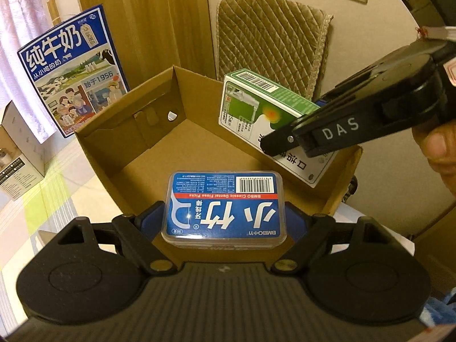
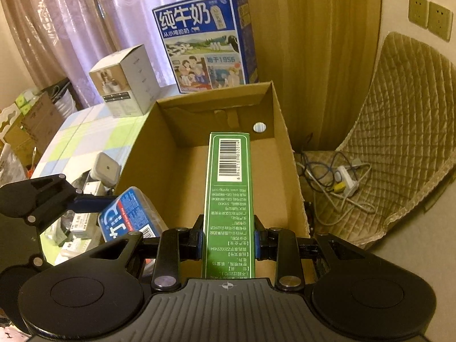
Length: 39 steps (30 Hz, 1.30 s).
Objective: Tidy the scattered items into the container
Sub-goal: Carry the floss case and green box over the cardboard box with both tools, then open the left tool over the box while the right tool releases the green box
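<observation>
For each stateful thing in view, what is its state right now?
Cardboard box: open-topped, nothing visible inside.
Floss pick case: lid shut, gripped, held over the box.
Green carton: closed, gripped, held over the box.
Left gripper: shut on case.
Right gripper: shut on carton.
Milk carton: upright.

1 cardboard container [image 1: 119, 154]; 1 floss-pick case [image 1: 225, 208]; 1 green carton [image 1: 256, 105]; 2 grippers (left [image 1: 225, 222], right [image 2: 229, 239]); 1 milk box [image 1: 71, 68]

Checked tablecloth [image 2: 85, 131] bears cardboard box [image 2: 136, 154], milk carton [image 2: 205, 42].
</observation>
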Tool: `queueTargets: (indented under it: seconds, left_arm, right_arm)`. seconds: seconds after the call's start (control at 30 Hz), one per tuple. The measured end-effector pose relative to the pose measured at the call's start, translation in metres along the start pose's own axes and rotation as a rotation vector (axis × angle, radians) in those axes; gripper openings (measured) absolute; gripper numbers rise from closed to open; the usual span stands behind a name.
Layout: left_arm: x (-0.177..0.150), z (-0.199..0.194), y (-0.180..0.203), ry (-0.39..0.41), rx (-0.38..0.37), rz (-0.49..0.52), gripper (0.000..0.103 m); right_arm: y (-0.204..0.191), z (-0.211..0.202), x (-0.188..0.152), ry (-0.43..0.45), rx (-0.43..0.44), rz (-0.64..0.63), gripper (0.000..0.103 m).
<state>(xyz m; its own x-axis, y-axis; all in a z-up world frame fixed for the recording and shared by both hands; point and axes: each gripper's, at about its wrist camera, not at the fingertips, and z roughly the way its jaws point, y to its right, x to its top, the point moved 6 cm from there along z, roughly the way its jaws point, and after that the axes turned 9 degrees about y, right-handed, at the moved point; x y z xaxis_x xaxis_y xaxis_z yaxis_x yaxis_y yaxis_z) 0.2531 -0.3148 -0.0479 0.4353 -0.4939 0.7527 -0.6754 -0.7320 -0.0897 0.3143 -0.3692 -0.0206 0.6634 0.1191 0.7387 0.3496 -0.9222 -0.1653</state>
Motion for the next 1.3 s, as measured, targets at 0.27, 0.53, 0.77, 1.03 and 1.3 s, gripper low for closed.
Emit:
queueTargets:
  seconds: [0.27, 0.53, 0.77, 1.03, 1.3]
  left_arm:
    - [-0.002, 0.005, -0.003, 0.000, 0.012, -0.010, 0.085]
    - [-0.008, -0.016, -0.006, 0.033, 0.036, 0.013, 0.085]
    - [-0.016, -0.031, -0.019, 0.046, 0.054, -0.028, 0.087]
    - [-0.022, -0.044, -0.027, 0.068, 0.063, -0.070, 0.087]
    - [-0.037, -0.063, -0.037, 0.074, 0.085, -0.118, 0.088]
  right_arm:
    - [0.007, 0.006, -0.006, -0.008, 0.000, 0.009, 0.028]
    - [0.004, 0.004, -0.008, -0.011, 0.003, 0.008, 0.028]
    - [-0.003, 0.007, -0.008, -0.009, 0.001, -0.007, 0.028]
    - [-0.006, 0.006, -0.004, 0.013, -0.018, -0.025, 0.039]
    - [-0.011, -0.016, -0.006, 0.049, -0.017, -0.024, 0.065]
